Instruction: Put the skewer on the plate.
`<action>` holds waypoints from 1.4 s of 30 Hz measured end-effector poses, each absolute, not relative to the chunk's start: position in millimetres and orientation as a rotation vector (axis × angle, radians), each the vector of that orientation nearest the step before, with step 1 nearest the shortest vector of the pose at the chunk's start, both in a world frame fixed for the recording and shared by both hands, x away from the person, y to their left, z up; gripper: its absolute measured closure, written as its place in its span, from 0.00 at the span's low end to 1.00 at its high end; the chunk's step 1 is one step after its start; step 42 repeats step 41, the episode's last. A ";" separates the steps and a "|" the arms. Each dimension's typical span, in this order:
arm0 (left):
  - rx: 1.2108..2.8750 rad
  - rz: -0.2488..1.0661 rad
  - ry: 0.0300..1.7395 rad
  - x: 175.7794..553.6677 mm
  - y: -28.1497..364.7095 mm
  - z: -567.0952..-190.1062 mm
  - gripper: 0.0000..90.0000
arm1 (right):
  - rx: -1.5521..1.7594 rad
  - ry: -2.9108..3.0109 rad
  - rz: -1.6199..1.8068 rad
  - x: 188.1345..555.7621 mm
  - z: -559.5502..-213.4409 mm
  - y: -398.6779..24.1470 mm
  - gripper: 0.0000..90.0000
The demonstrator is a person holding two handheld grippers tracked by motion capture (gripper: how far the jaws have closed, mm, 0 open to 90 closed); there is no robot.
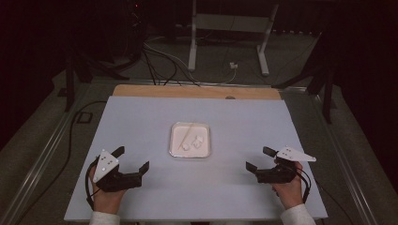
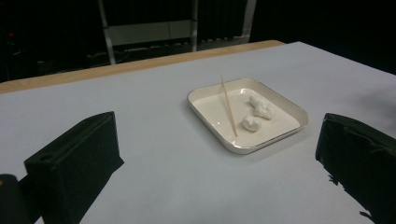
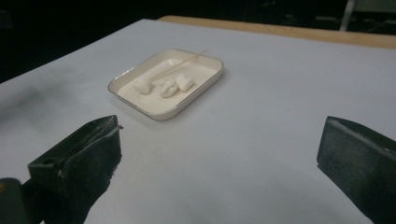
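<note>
A shallow white tray [image 1: 175,130] [image 2: 205,94] [image 3: 209,78] sits at the middle of the pale table. In it lie three small white lumps [image 1: 197,140] [image 2: 261,111] [image 3: 167,87] and a thin wooden skewer [image 1: 188,133] [image 2: 228,105] [image 3: 180,66] that leans over the rim. My left gripper [image 1: 132,158] [image 2: 219,154] rests near the front left of the table, open and empty, well short of the tray. My right gripper [image 1: 260,158] [image 3: 219,149] rests at the front right, also open with nothing between its jaws.
The table's pale cover [image 1: 141,117] ends at a wooden strip [image 1: 197,91] along the far edge. Beyond it stand a metal frame [image 1: 227,28] and cables [image 1: 159,58] on the floor. Dark surroundings flank both sides.
</note>
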State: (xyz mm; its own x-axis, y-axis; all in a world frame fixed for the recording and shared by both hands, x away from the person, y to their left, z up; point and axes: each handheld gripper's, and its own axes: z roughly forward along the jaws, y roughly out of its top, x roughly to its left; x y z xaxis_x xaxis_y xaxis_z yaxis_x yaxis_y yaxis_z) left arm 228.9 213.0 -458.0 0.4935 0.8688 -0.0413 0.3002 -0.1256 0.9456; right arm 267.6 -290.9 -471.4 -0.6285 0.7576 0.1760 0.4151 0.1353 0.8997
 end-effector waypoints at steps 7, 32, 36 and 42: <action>1.651 0.693 1.002 224.3 219.9 -460.0 0.01 | 1.068 2.081 1.470 259.0 -474.1 -293.1 0.00; 1.629 0.730 1.037 215.0 230.3 -467.5 0.01 | 1.166 2.000 1.502 253.8 -480.4 -314.3 0.00; 1.630 0.726 1.048 215.9 231.7 -469.5 0.01 | 1.158 2.006 1.501 253.2 -480.9 -312.5 0.00; 1.637 0.725 1.049 216.2 231.0 -470.5 0.01 | 1.159 1.998 1.501 253.0 -480.0 -313.7 0.00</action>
